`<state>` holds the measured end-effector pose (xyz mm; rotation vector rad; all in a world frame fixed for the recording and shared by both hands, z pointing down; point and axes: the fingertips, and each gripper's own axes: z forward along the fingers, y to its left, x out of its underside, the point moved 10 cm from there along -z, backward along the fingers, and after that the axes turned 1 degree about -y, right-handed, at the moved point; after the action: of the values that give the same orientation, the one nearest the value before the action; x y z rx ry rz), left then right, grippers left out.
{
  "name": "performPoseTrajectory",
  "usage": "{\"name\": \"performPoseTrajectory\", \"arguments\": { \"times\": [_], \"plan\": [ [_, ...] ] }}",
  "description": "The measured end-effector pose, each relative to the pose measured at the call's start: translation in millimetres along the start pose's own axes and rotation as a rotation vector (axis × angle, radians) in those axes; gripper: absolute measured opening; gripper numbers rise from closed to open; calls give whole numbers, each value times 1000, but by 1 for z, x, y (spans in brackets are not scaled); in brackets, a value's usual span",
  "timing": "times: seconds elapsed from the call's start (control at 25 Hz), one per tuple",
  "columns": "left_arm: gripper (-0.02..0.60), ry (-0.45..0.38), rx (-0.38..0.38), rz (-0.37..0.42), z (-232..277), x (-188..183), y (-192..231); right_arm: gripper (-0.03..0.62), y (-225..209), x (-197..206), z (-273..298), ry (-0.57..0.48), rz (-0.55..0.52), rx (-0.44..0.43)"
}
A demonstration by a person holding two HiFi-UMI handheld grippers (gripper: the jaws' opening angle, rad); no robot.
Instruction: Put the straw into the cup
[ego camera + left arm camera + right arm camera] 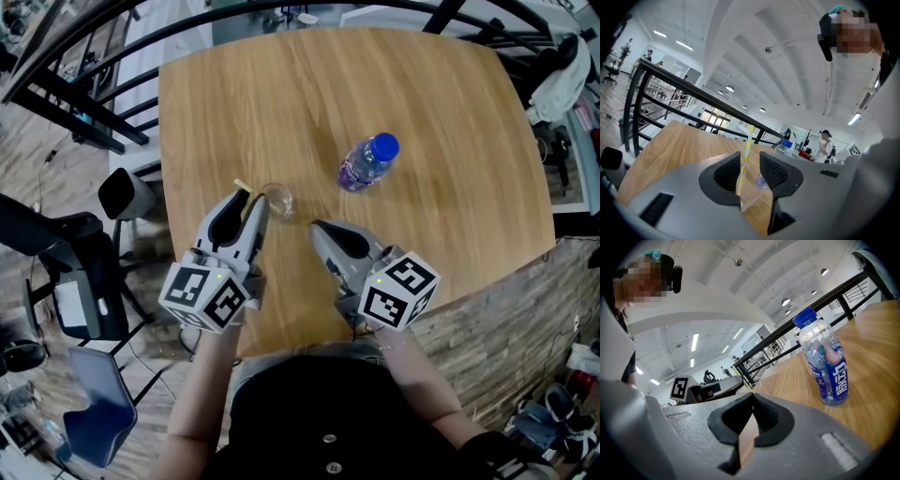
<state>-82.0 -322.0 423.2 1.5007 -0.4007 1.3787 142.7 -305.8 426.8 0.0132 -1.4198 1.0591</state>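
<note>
While the person stands at its near edge, the wooden table (422, 112) carries everything in play. Both grippers reach in over that near edge, side by side. The left gripper (248, 201) has its jaws parted, and they flank the straw without pressing on it. The right gripper (317, 226) hangs just to the right of it with its jaws closed together on nothing. A clear plastic bottle (367, 162) with a blue cap and a purple label stands upright near the middle of the table, well apart from both grippers. The small clear cup (277, 201) sits in the near left part of the table, just at the tips of the left gripper. The yellow-and-white striped straw (747, 150) stands in that cup, leaning toward the table's left edge.
</note>
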Motion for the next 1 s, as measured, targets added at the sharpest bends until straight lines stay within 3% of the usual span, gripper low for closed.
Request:
{"name": "performPoseTrajectory", "arguments": {
  "times": [0.56, 1.0],
  "plan": [
    [143, -23, -3, -35, -24, -9, -3, -2, 20, -14, -9, -71, -35, 7],
    [102, -77, 83, -2, -67, -25, -28, -2, 71, -20, -34, -144, -133, -16]
  ]
}}
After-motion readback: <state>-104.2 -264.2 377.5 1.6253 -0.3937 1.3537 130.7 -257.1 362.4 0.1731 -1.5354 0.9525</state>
